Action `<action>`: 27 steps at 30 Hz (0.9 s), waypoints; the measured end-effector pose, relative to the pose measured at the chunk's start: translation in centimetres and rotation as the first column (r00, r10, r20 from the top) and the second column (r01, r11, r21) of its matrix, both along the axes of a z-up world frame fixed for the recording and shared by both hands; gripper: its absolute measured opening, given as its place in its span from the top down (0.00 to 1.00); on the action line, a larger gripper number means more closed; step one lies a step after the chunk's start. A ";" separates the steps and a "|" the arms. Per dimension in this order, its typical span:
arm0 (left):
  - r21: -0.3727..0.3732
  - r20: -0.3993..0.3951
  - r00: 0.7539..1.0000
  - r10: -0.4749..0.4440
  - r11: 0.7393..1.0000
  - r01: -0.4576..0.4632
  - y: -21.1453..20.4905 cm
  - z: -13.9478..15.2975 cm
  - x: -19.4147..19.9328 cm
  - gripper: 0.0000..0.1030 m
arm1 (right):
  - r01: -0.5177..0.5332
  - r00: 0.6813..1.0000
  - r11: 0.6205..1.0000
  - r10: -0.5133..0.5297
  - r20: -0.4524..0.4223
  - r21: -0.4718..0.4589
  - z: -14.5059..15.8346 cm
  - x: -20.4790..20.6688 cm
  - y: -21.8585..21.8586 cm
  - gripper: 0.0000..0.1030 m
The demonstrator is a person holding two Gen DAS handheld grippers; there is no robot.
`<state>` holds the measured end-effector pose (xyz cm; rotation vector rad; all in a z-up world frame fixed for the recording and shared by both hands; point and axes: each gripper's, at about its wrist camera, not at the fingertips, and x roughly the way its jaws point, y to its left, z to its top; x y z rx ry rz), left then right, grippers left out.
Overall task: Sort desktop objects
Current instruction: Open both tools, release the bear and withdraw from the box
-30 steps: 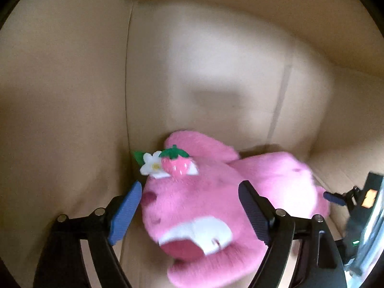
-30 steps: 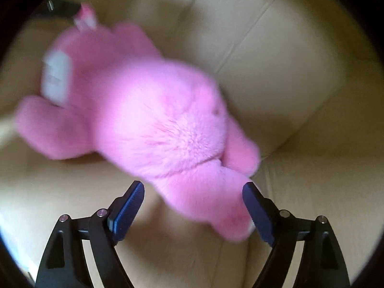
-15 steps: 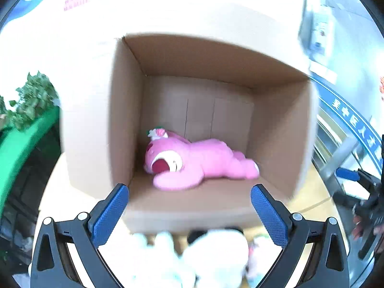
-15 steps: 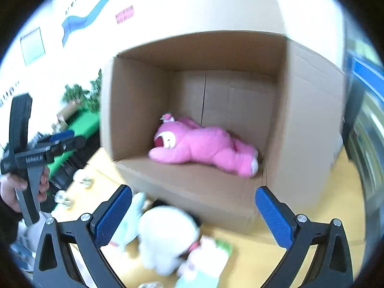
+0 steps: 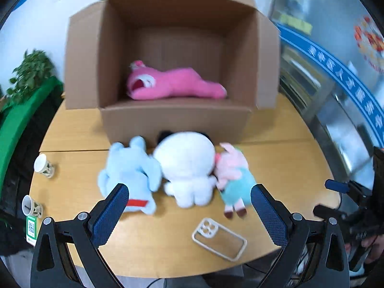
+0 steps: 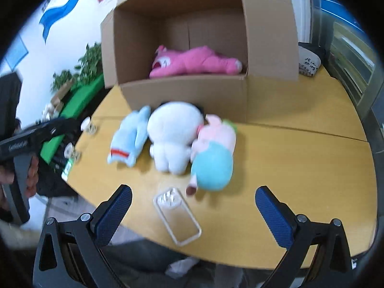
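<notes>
Pink plush (image 5: 175, 82) sits in the box (image 5: 172, 117) — three plush toys (image 5: 184, 165) and phone case (image 5: 219, 238) remain; your left gripper (image 5: 189, 212) and right gripper (image 6: 193, 212) gape wide, empty.

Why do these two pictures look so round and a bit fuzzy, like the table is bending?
Left wrist view: the fisheye lens bows the table edge and rounds off the corners; the white plush and cardboard box are slightly smeared. Right wrist view: same curving, with dark corners, heavier blur on the pink-and-teal plush, and glare on the clear phone case.
</notes>
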<state>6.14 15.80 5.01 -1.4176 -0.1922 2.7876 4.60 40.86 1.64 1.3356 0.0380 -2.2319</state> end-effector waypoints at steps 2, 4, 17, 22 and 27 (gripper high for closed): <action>0.013 0.009 0.999 -0.032 0.999 0.032 0.7 -0.6 -0.3 0.00 | -0.004 1.000 1.000 0.004 0.013 0.013 0.0 1.2 -0.2 0.00; 0.027 0.015 0.997 -0.070 0.997 0.070 1.1 -1.0 -0.4 0.00 | 0.011 1.000 0.999 -0.012 0.022 0.031 0.0 1.9 -0.1 0.00; 0.028 -0.031 0.999 0.045 0.999 -0.044 -10.4 -0.4 4.4 0.00 | 0.182 0.980 0.983 -0.180 0.085 -0.023 1.4 2.3 -2.5 0.00; 0.023 -0.020 0.998 0.065 0.998 -0.065 -14.2 -1.1 6.5 0.00 | 0.228 0.969 0.972 -0.233 0.086 0.062 0.5 3.1 -3.4 0.00; 0.078 0.015 0.999 0.028 0.997 -0.029 -14.6 -2.9 6.6 0.00 | 0.214 0.965 0.974 -0.223 0.137 0.080 -1.9 3.9 -4.1 0.00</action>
